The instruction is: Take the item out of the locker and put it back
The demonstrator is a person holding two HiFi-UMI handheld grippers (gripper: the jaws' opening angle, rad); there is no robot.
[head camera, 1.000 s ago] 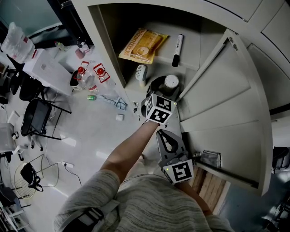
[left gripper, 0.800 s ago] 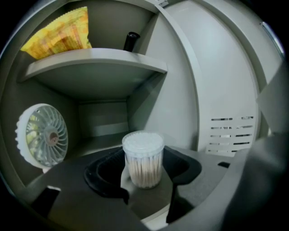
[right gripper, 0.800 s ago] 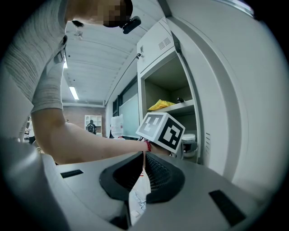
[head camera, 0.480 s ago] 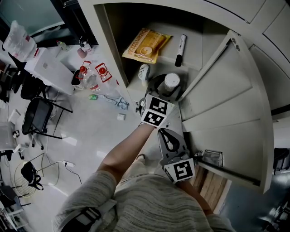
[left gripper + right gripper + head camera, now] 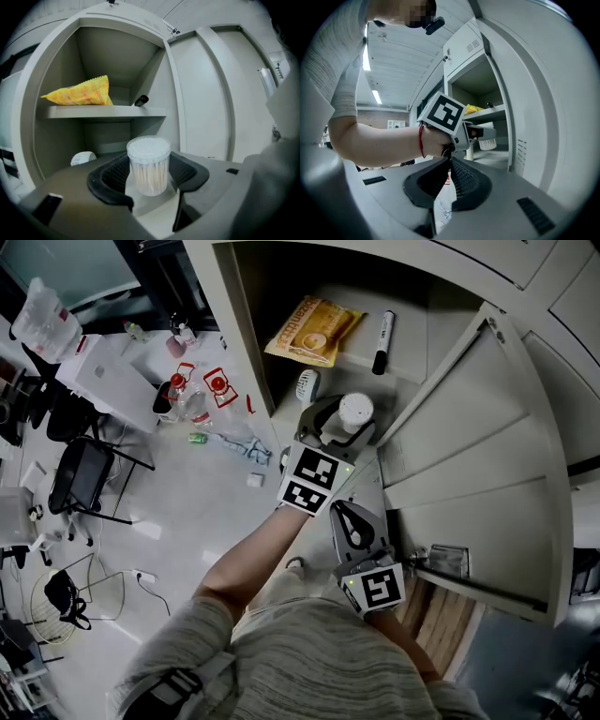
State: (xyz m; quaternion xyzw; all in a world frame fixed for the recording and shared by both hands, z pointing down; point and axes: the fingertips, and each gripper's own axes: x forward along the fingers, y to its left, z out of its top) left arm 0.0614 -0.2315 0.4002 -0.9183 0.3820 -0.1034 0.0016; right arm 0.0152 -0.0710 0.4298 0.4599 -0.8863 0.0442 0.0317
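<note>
A clear round jar of cotton swabs (image 5: pixel 148 165) stands upright between the black pads of my left gripper (image 5: pixel 149 176), which is shut on it. In the head view the jar (image 5: pixel 355 410) and the left gripper (image 5: pixel 347 425) hang at the mouth of the open locker's lower compartment (image 5: pixel 412 390), under the shelf. My right gripper (image 5: pixel 343 510) stays low by the person's body, jaws shut and empty; in its own view the pads (image 5: pixel 449 161) meet at the tips. From there the left gripper (image 5: pixel 480 133) shows ahead.
On the locker's shelf (image 5: pixel 101 111) lie a yellow snack packet (image 5: pixel 314 329) and a black marker (image 5: pixel 382 331). A small white round object (image 5: pixel 307 385) sits in the lower compartment at the left. The locker door (image 5: pixel 469 456) stands open at the right. Chairs and a cluttered table (image 5: pixel 103 381) are at the left.
My left gripper has risen with the jar, moving up the head view toward the locker opening. The right gripper has kept still.
</note>
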